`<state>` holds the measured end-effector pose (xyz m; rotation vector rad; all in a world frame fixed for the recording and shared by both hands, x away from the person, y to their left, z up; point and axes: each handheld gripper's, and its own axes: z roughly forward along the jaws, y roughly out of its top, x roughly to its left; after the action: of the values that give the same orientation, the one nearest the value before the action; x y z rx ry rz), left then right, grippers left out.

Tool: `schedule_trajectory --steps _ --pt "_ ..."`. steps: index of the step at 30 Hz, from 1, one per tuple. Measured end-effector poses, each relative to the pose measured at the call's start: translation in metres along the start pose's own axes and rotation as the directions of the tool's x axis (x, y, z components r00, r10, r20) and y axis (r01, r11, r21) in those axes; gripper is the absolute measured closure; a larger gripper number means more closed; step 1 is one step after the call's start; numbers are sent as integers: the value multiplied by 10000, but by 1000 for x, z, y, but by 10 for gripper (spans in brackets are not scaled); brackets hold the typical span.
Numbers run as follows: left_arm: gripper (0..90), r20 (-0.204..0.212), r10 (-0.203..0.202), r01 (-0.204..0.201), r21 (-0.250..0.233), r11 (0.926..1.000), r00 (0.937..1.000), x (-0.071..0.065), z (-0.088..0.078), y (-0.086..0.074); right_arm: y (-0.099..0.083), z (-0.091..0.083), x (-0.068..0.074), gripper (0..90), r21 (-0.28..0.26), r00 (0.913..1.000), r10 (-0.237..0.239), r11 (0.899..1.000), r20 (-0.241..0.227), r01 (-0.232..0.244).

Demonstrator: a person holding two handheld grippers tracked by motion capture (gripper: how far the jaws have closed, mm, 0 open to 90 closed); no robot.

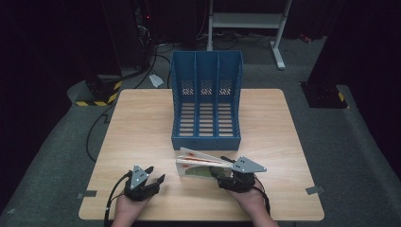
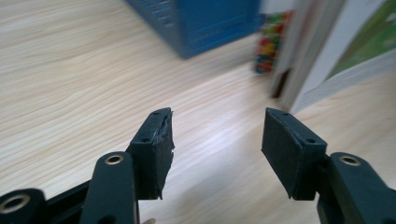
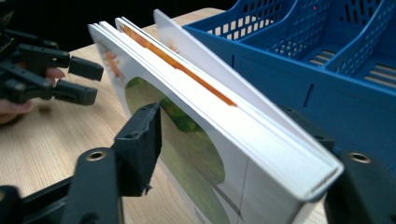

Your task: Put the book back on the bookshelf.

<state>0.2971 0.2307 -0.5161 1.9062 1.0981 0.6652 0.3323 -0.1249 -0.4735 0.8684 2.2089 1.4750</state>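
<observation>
At the left, near the table's (image 1: 142, 118) front edge, left gripper (image 1: 150, 181) with jaws parted around bare wood, nothing between them, well apart from the book (image 1: 201, 165). Right of it, book standing on edge, held upright just in front of the blue file rack (image 1: 206, 101), pages fanned slightly at the top. Farther right, right gripper (image 1: 218, 172) clamped across the book's spine end, one pad (image 3: 140, 140) on the green cover, the other behind. Rack's low front wall directly beyond the book, three slots vacant.
</observation>
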Motion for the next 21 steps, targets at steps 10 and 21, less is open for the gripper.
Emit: schedule_trajectory --steps 10,21 --pt "380 -1062 -770 866 889 9923 9914 21 11 -2 1 -6 3 469 -141 9993 242 9996 -298 -246" --pt "340 -1406 -726 914 1325 9870 9874 25 26 2 -3 -13 7 577 -227 9979 355 9991 -544 -368"
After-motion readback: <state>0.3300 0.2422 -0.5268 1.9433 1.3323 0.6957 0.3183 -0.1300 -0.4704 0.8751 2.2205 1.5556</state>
